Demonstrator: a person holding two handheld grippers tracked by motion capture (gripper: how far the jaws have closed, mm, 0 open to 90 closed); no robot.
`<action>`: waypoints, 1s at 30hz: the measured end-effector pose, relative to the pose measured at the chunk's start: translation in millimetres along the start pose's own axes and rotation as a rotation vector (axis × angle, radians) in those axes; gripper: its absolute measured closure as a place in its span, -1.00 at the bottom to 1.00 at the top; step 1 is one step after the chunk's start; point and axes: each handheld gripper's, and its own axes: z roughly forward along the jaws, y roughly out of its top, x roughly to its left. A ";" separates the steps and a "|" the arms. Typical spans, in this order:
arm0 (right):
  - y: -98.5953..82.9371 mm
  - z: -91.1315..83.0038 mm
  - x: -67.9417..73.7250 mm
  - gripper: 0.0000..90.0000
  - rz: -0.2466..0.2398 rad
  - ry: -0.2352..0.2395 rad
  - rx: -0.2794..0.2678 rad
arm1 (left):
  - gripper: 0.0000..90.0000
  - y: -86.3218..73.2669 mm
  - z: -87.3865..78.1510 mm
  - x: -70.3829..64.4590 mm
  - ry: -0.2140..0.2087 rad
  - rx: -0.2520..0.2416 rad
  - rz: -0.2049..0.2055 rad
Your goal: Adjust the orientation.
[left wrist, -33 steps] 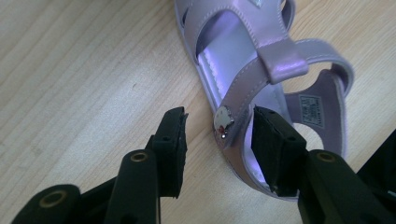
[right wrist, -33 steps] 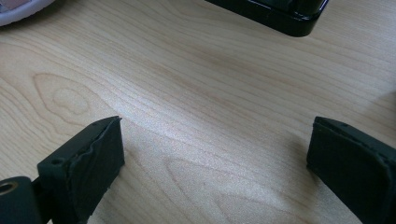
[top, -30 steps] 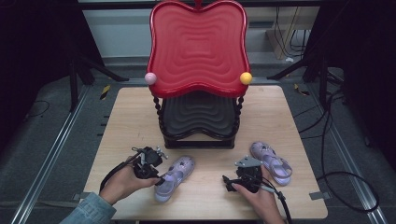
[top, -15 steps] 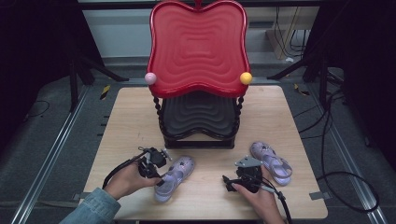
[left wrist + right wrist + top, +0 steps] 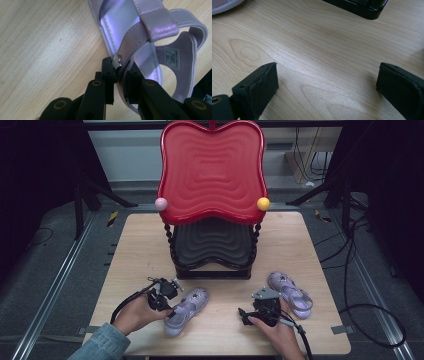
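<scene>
The left gripper (image 5: 169, 301) is clamped on the side strap of a lilac sandal (image 5: 186, 310), right at the small metal buckle (image 5: 117, 60); in the left gripper view the 2 black jaws pinch the strap between them. This sandal lies on the wooden table (image 5: 140, 250) in front of the black lower shelf (image 5: 212, 245) of a 2-tier shoe rack with a red upper tray (image 5: 212, 170), near it but not on it. Whether the sole has left the wood I cannot tell.

The right gripper (image 5: 257, 312) rests low over bare table with its jaws spread wide and nothing between them. The second lilac sandal (image 5: 291, 293) lies just beside it, untouched.

Judged from this, the work is at an early stage: 1 sandal is gripped, neither is on the rack, and both shelves appear empty. Lifting and placing 2 sandals is likely what remains.
</scene>
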 end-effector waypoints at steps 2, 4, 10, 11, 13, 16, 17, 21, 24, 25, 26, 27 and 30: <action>0.0 0.0 0.0 -0.91 0.000 0.000 0.000 | 0.79 0.8 -2.4 -0.7 0.000 0.002 0.001; 0.0 -0.1 0.0 -0.91 0.000 0.000 0.000 | 0.80 1.1 -3.2 -1.3 0.002 0.001 0.000; -0.1 -0.2 -0.1 -0.91 0.001 -0.001 0.002 | 0.82 5.6 -11.1 -4.3 0.000 0.010 0.018; -0.1 -0.1 -0.2 -0.91 -0.002 0.001 0.000 | 0.82 5.6 -11.1 -4.3 0.000 0.010 0.018; -0.1 -0.1 -0.2 -0.91 -0.001 0.001 0.000 | 0.82 6.6 -12.6 -6.3 0.009 0.013 0.026; -0.1 -0.2 -0.1 -0.91 0.001 0.000 0.002 | 0.82 7.0 -13.2 -6.9 0.008 0.013 0.032; -0.1 -0.2 -0.2 -0.91 0.000 0.000 0.002 | 0.82 6.9 -12.9 -7.1 0.009 0.009 0.029; -0.1 -0.2 -0.1 -0.91 0.001 0.000 0.002 | 0.82 5.5 -11.4 -6.7 0.004 0.012 0.035; -0.1 -0.2 -0.1 -0.91 0.001 0.000 0.002 | 0.82 4.2 -9.3 -7.9 0.004 0.016 0.035; -0.1 -0.2 -0.2 -0.91 0.000 0.000 0.001 | 0.82 4.0 -8.2 -8.5 0.003 0.021 0.038; -0.1 -0.2 -0.1 -0.91 0.001 0.000 0.002 | 0.82 3.9 -7.0 -9.3 0.002 0.026 0.040; -0.1 -0.2 -0.1 -0.91 0.001 0.000 0.001 | 0.82 3.7 -5.9 -9.8 0.000 0.030 0.042; -0.1 -0.2 -0.1 -0.91 0.001 0.000 0.002 | 0.81 2.4 -2.4 -11.9 0.000 0.040 0.049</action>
